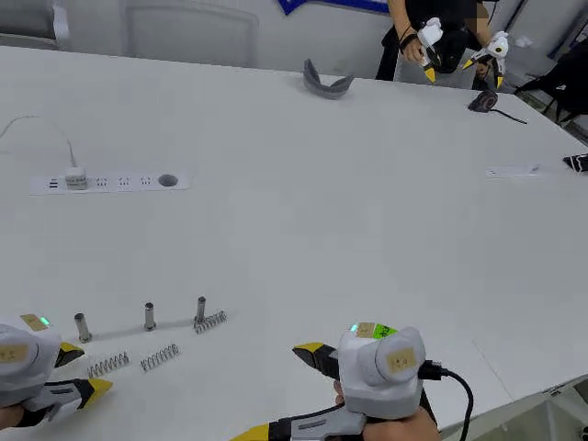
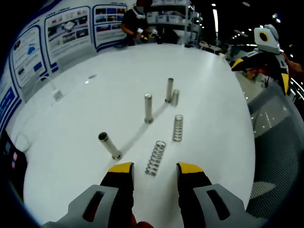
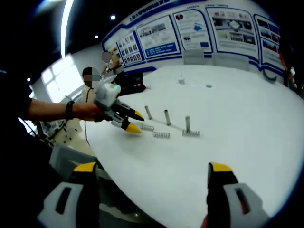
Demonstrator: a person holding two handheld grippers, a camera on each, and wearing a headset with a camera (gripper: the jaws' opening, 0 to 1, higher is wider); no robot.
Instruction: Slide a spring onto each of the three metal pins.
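Note:
Three short metal pins stand upright in a row near the table's front left: the left pin (image 1: 83,327), the middle pin (image 1: 150,316) and the right pin (image 1: 201,310). Three springs lie flat beside them: one (image 1: 108,365) and another (image 1: 159,356) in front of the row, and a third spring (image 1: 210,322) against the right pin's base. My left gripper (image 1: 78,372) is open, with the nearest spring (image 2: 155,157) just ahead of its open gripper (image 2: 155,168). My right gripper (image 1: 280,393) hangs wide open to the right, holding nothing (image 3: 152,167).
A white power strip (image 1: 108,182) with a plugged-in cable lies at the far left. A grey curved object (image 1: 328,83) sits at the table's far edge. A person (image 1: 450,41) with two grippers stands at the far right. The table's right edge (image 1: 551,386) is close.

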